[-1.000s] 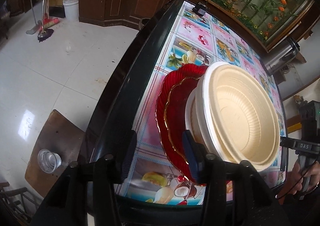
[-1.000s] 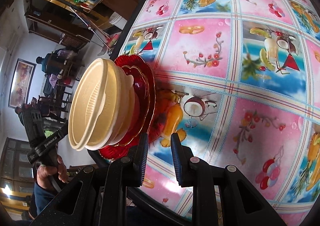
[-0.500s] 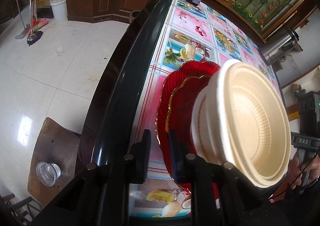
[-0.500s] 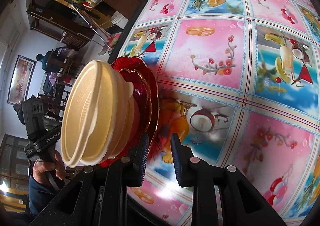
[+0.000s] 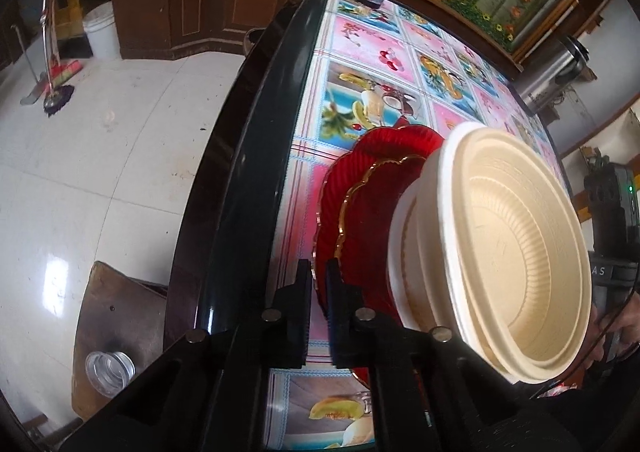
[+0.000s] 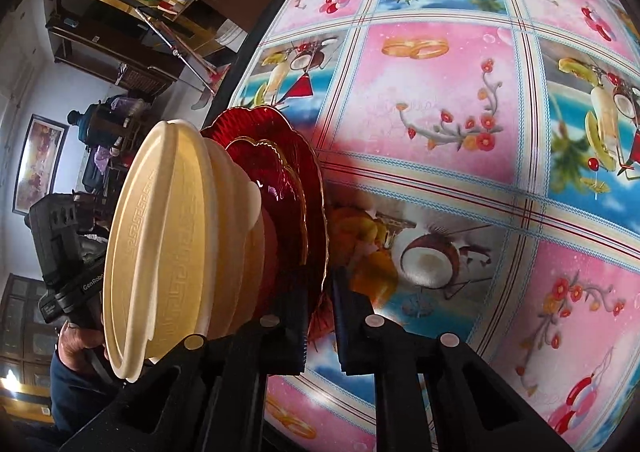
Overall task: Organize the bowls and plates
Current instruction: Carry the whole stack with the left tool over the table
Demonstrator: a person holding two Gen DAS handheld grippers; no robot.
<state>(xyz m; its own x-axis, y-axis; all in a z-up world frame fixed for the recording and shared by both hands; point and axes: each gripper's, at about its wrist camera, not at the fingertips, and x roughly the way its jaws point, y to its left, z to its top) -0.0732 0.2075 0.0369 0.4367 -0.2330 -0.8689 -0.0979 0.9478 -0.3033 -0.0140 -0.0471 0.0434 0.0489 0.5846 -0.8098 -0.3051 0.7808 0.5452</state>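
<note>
while the left view shows a stool (image 5: 116, 316), the right shows cluttered shelves (image 6: 120, 11).

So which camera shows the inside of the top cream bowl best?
The left wrist view: the top cream bowl opens toward it, showing the ribbed interior. The right wrist view shows it mostly edge-on, from outside.

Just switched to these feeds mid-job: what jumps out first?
A stack of cream bowls nested on two red plates, near the edge of the fruit-print tablecloth. Both the left gripper and right gripper have just closed on the bottom plate's rim from opposite sides.
</note>
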